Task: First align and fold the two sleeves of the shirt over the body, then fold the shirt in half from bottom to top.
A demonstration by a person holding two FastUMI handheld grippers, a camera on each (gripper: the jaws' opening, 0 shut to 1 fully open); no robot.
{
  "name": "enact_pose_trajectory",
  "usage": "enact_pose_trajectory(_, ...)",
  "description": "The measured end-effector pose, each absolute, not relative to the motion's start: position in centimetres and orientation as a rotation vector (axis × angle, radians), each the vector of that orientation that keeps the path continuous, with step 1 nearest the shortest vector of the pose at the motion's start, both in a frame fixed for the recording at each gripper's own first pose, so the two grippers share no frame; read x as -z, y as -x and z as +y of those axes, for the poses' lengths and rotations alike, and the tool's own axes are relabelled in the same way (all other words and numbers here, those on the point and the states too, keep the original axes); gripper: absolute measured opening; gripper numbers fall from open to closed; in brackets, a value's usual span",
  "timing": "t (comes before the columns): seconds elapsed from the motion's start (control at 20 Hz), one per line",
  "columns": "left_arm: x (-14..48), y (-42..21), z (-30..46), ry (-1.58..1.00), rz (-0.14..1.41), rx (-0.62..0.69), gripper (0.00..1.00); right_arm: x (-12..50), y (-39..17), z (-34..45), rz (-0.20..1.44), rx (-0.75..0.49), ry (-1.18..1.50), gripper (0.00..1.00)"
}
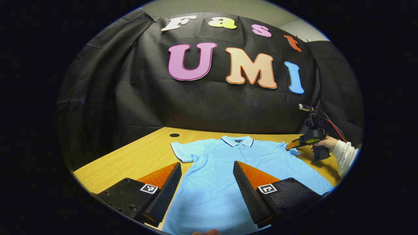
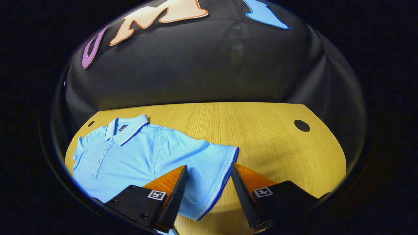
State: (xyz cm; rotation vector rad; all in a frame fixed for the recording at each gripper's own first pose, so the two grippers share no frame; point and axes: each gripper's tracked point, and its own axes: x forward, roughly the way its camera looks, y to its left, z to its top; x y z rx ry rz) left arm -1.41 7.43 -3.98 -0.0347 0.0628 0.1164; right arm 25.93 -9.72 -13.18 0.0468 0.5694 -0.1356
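Note:
A light blue polo shirt (image 1: 212,169) lies flat on the wooden table (image 1: 130,156), collar toward the far wall, both short sleeves spread out. My left gripper (image 1: 206,164) hovers open over the shirt's lower body, nothing between its fingers. In the right gripper view my right gripper (image 2: 209,166) is open, and the trimmed hem of the shirt's sleeve (image 2: 212,163) lies between its fingers. The left gripper view shows the right gripper (image 1: 292,145) at that sleeve's end, held by a hand (image 1: 326,143) in a white sleeve. The other sleeve (image 1: 183,151) lies flat at the left.
The black cloth wall stands close behind the table. A round cable hole (image 1: 174,135) sits near the far left corner and another hole (image 2: 301,125) at the far right. Bare wood (image 2: 261,137) lies beyond the sleeve.

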Motion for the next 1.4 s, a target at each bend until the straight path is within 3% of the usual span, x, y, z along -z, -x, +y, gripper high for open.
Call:
enact_pose_trajectory(0.05, 3.9, 1.4, 7.4, 0.036, 0.066, -0.111, 0.95, 13.1, -25.9, -9.4, 0.570, 0.125, -0.044, 0.68)
enact_pose_trajectory(0.1, 3.8, 1.4, 7.3, 0.038, 0.067, -0.109, 0.95, 13.1, -25.9, -9.0, 0.573, 0.111, -0.049, 0.63)
enact_pose_trajectory(0.15, 3.9, 1.3, 7.3, 0.038, 0.071, -0.107, 0.95, 13.2, -25.9, -8.6, 0.573, 0.098, -0.054, 0.48)
enact_pose_trajectory(0.2, 3.9, 1.4, 7.2, 0.039, 0.073, -0.104, 0.95, 13.2, -25.8, -8.4, 0.575, 0.089, -0.065, 0.40)
enact_pose_trajectory(0.25, 3.8, 1.4, 7.2, 0.040, 0.074, -0.100, 0.95, 13.2, -25.9, -8.1, 0.580, 0.084, -0.080, 0.24)
enact_pose_trajectory(0.45, 3.7, 1.3, 7.1, 0.041, 0.075, -0.103, 0.95, 13.2, -25.9, -8.1, 0.586, 0.093, -0.104, 0.02)
enact_pose_trajectory(0.8, 3.7, 1.3, 7.0, 0.043, 0.074, -0.110, 0.95, 7.9, -26.6, -6.1, 0.451, 0.069, -0.120, 0.02)
enact_pose_trajectory(1.1, 3.8, 1.4, 6.9, 0.053, 0.080, -0.090, 0.95, 3.3, -26.2, 2.1, 0.337, -0.110, -0.239, 0.02)
enact_pose_trajectory(1.4, 3.8, 1.3, 6.9, 0.046, 0.081, -0.104, 0.95, 6.9, -25.8, 10.7, 0.446, -0.278, -0.335, 0.02)
